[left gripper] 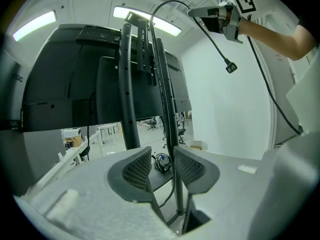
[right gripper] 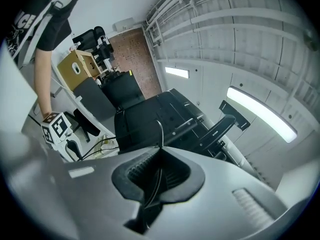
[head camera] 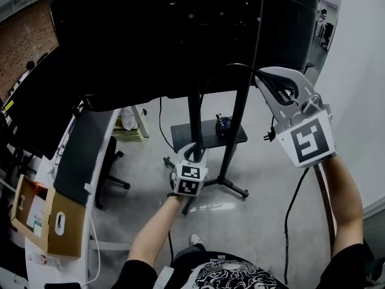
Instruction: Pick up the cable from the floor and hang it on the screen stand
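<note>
Each gripper carries a white cube printed with black square markers. Our right gripper (right gripper: 159, 173) is raised beside the screen stand (head camera: 236, 125). Its ribbed grey jaws are pinched tight on the thin black cable (head camera: 286, 221). One short end of the cable dangles from the jaws with a black plug (head camera: 269, 136). The long run drops past our right arm toward the glossy grey floor (head camera: 258, 215), and a loop arcs over to the stand's black metal posts. The broad, matt black screen (head camera: 180, 29) sits above them. Our left gripper (left gripper: 164, 170) is low, near the stand's base. Its mesh-textured jaws stand a little apart with nothing gripped, and a post shows through the gap. A brown cardboard box (head camera: 57, 221) lies at the left edge.
</note>
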Demonstrator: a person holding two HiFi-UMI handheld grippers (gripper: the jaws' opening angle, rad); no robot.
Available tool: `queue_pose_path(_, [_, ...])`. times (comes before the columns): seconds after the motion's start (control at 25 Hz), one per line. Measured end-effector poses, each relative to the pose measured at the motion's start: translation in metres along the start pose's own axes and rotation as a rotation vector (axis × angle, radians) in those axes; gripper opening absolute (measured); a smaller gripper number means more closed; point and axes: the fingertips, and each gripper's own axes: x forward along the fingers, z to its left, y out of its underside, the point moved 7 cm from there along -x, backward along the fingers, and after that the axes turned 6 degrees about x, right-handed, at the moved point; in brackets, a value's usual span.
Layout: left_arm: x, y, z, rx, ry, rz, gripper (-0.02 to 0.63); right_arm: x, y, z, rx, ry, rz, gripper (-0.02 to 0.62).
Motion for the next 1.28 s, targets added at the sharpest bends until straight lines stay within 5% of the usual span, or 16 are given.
queue_pose_path(0.2, [0.015,-0.004,0.007,0.003,0.027,0.013,0.129,0.014,-0.009,-0.022,-0.041,0.029,-0.006,0.015])
queue_pose_path(0.28, [0.019,-0.008,0.011,0.013,0.029,-0.004,0.034,0.019,-0.010,-0.032,-0.046,0.049,-0.005,0.017])
queue_pose_path(0.52, [0.022,-0.030,0.040,0.000,0.075,-0.047,0.021,0.036,0.004,-0.066,-0.030,0.122,0.031,0.017])
queue_pose_path(0.92, [-0.004,-0.147,0.145,0.025,0.048,-0.165,0.017,0.062,0.014,-0.127,0.089,0.289,0.019,0.017])
queue_pose_path(1.28, [-0.022,-0.250,0.213,0.050,0.050,-0.178,0.015,0.093,0.026,-0.168,0.128,0.353,0.028,0.017])
